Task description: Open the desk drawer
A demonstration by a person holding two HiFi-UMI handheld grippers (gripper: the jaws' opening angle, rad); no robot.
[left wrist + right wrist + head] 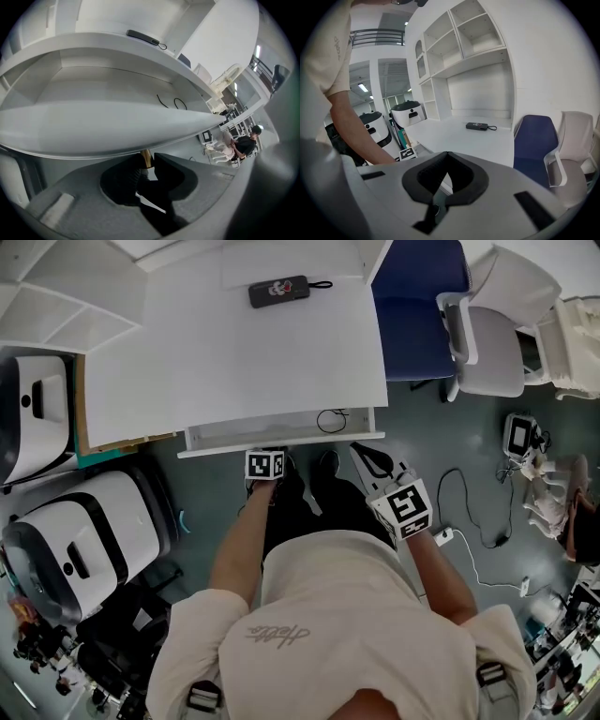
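The white desk (234, 352) has a shallow drawer (225, 447) pulled partly out from under its front edge. A black cable (333, 418) lies inside the drawer at its right end. My left gripper (267, 452) is at the middle of the drawer front. In the left gripper view its jaws are shut on the small brass knob (146, 158) under the white front panel (93, 126), and the cable (171, 102) shows inside. My right gripper (368, 459) hangs below the drawer's right end, apart from it, its jaws shut on nothing (440, 199).
A black flat device (278, 291) with a cord lies at the back of the desk top. A blue chair (417, 306) and a pale grey chair (492, 348) stand to the right. White robot bodies (84, 540) stand at the left. Cables (469, 521) trail over the floor.
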